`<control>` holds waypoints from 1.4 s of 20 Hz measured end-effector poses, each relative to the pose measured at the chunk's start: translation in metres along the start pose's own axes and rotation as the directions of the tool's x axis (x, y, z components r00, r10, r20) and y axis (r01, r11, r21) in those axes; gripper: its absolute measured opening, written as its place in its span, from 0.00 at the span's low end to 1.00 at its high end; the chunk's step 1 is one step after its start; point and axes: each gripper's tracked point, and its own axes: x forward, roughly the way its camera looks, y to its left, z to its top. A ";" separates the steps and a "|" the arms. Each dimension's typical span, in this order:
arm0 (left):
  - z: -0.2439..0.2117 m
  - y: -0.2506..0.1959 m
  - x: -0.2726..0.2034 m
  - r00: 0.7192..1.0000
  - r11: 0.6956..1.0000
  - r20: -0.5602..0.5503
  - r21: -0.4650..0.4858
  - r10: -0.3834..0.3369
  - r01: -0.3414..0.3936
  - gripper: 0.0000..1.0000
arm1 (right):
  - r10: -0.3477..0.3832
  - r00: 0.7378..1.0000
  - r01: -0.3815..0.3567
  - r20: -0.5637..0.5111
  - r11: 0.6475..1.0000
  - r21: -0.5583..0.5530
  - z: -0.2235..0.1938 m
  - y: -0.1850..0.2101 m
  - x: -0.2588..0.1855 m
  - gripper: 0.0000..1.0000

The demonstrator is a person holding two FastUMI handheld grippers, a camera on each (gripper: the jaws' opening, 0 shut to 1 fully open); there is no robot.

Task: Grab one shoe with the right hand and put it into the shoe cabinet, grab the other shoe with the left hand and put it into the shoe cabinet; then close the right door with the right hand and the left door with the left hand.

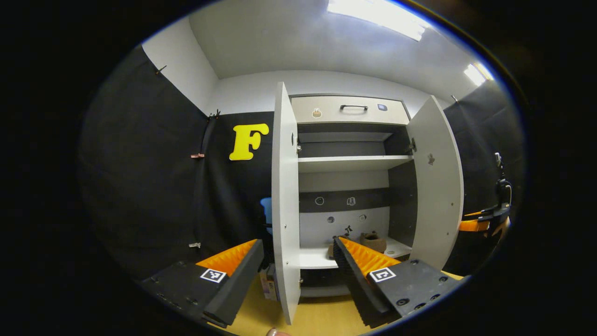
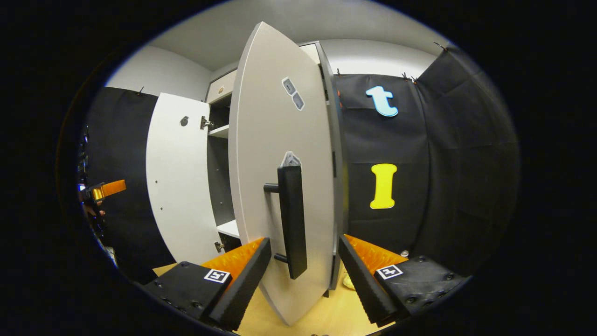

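Observation:
The shoe cabinet (image 1: 350, 163) stands with both doors swung out. On its lower shelf (image 1: 312, 257) sits a brown shoe (image 1: 373, 241); a second shoe (image 1: 330, 251) peeks out behind my finger. My left gripper (image 1: 297, 241) is open, and the left door's edge (image 1: 285, 196) runs up between its fingers without either touching it. My right gripper (image 2: 304, 242) is open too, with one finger on each side of the right door (image 2: 275, 140) and its black handle (image 2: 291, 219). The left door (image 2: 179, 186) stands beyond, with the left gripper (image 2: 102, 190) at the far left.
A drawer with a black handle (image 1: 353, 108) tops the cabinet, and an upper shelf (image 1: 354, 162) is bare. The floor (image 1: 322, 317) is yellow wood. The right gripper (image 1: 485, 219) shows far right, past the right door (image 1: 436, 186). A small box (image 1: 267, 284) stands by the cabinet's foot.

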 end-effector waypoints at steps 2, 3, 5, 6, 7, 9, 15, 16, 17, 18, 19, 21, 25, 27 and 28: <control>-0.001 0.015 -0.005 1.000 1.000 -0.009 0.023 0.018 -0.017 0.95 | -0.005 1.000 0.005 0.000 1.000 -0.016 0.002 0.009 0.012 0.98; -0.001 0.023 -0.007 1.000 0.999 -0.009 0.028 0.027 -0.027 0.95 | -0.006 1.000 0.006 0.004 1.000 -0.016 0.003 0.016 0.018 0.98; -0.001 0.040 -0.011 0.999 0.999 -0.011 0.027 0.038 -0.038 0.95 | -0.002 1.000 0.002 0.004 1.000 -0.022 0.001 0.032 0.030 0.97; -0.002 0.049 -0.012 0.999 0.999 -0.012 0.024 0.043 -0.043 0.95 | 0.012 1.000 -0.012 0.005 1.000 -0.015 0.000 0.043 0.037 0.97; -0.003 0.059 -0.012 0.999 0.998 -0.015 0.024 0.050 -0.049 0.95 | 0.030 0.999 -0.030 0.010 1.000 -0.003 0.000 0.057 0.045 0.97; -0.004 0.078 -0.009 0.998 0.998 -0.012 0.030 0.060 -0.060 0.95 | 0.033 0.999 -0.033 0.029 0.999 -0.016 0.000 0.078 0.067 0.98; -0.015 0.116 0.003 0.999 0.998 -0.023 0.056 0.042 -0.041 0.95 | -0.015 0.999 0.019 0.047 0.997 -0.072 -0.002 0.114 0.122 0.96; -0.021 0.116 0.005 0.999 0.999 -0.025 0.047 0.028 -0.027 0.95 | -0.027 0.998 0.031 0.050 0.997 -0.071 -0.003 0.114 0.126 0.96; -0.025 0.117 0.011 1.000 1.000 -0.028 0.030 0.009 -0.008 0.95 | -0.037 0.998 0.041 0.053 0.997 -0.068 -0.003 0.115 0.131 0.96; -0.031 0.119 0.019 0.999 1.000 -0.030 0.009 -0.015 0.015 0.95 | -0.047 0.998 0.050 0.052 0.997 -0.064 -0.003 0.115 0.135 0.96; -0.037 0.119 0.029 0.998 0.999 -0.038 -0.007 -0.042 0.042 0.95 | -0.060 0.997 0.063 0.051 0.996 -0.064 -0.004 0.116 0.139 0.96; -0.050 0.115 0.051 0.993 0.994 -0.045 -0.015 -0.106 0.106 0.94 | -0.091 0.995 0.095 0.048 0.993 -0.068 -0.003 0.115 0.139 0.96; -0.066 0.100 0.087 0.974 0.975 -0.055 -0.028 -0.221 0.219 0.95 | -0.127 0.989 0.133 0.074 0.988 -0.079 0.008 0.117 0.097 0.98; -0.071 0.096 0.102 0.965 0.967 -0.060 -0.020 -0.254 0.253 0.95 | -0.159 0.983 0.167 0.086 0.983 -0.083 0.015 0.111 0.070 0.98; -0.073 0.090 0.110 0.959 0.961 -0.063 -0.018 -0.277 0.276 0.95 | -0.174 0.981 0.181 0.088 0.981 -0.077 0.017 0.108 0.058 0.98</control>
